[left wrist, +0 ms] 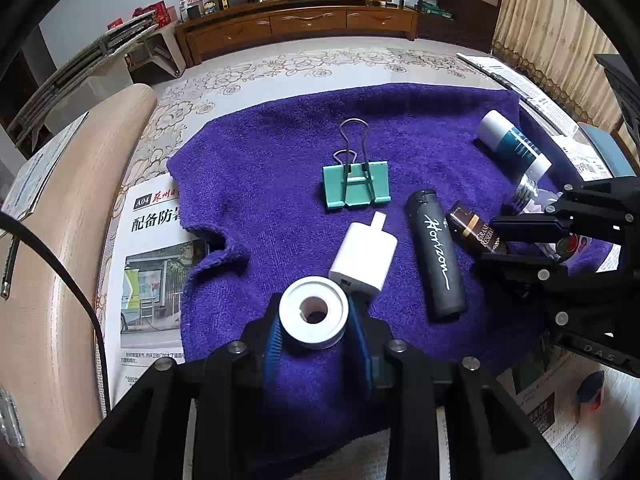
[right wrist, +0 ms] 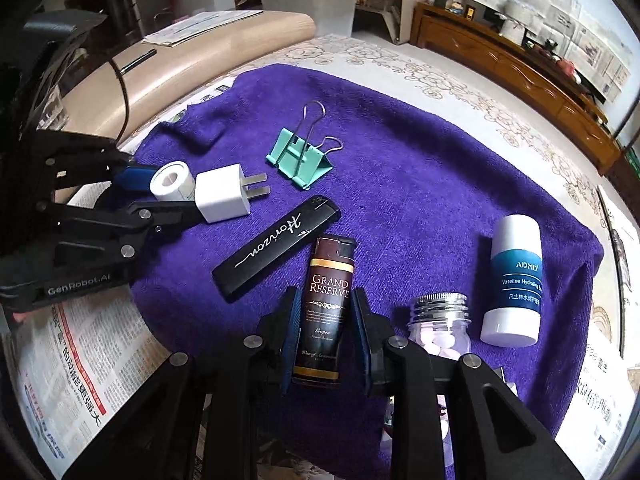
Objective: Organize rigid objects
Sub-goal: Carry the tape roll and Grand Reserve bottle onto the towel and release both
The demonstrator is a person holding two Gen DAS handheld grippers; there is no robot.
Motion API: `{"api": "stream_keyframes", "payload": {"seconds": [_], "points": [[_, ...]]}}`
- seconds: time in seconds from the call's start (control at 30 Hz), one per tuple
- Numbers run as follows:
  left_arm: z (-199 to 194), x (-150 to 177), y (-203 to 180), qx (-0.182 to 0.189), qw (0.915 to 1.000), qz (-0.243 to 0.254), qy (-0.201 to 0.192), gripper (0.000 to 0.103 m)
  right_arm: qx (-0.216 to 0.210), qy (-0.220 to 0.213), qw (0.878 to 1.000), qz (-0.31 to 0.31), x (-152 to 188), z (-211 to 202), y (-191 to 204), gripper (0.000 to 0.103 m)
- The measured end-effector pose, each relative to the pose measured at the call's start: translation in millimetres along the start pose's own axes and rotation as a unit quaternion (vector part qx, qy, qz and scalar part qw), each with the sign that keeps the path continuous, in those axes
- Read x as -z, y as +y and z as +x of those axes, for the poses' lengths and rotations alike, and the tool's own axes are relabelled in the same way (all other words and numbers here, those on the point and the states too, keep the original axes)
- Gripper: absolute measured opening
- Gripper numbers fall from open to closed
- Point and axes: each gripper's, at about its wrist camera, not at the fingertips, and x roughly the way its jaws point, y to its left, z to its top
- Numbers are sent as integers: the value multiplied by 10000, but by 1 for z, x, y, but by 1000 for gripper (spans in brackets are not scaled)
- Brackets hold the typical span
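Both tongs look mid-placement on the purple towel (left wrist: pixel 280 152). Left tongs (left wrist: pixel 314 334) pinch the white tape roll (left wrist: pixel 313 312) beside the charger (left wrist: pixel 364 258); right tongs (right wrist: pixel 325 338) grip, seemingly, the Grand Reserve lighter (right wrist: pixel 330 300) just right of the charger's neighbour, the black lighter (right wrist: pixel 276 242). Next: release each cleanly.

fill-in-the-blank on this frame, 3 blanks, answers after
1. The left gripper holds a white ____.
2. The right gripper grips the brown lighter marked Grand ____.
3. The binder clip lies on a ____ towel.

Answers: tape roll; Reserve; purple
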Motion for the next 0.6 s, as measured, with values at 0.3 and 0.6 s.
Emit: {"api": "stream_keyframes", "payload": {"seconds": [0.3,0.6], "points": [[-5,1,-9,55,9999,74,80,59,-165,-54,9998,-98,4,-3,-1,44],[-40,6,-18,23,9998,48,-209,82,-343,-284,9989,122,13,-28,-4,74]]}}
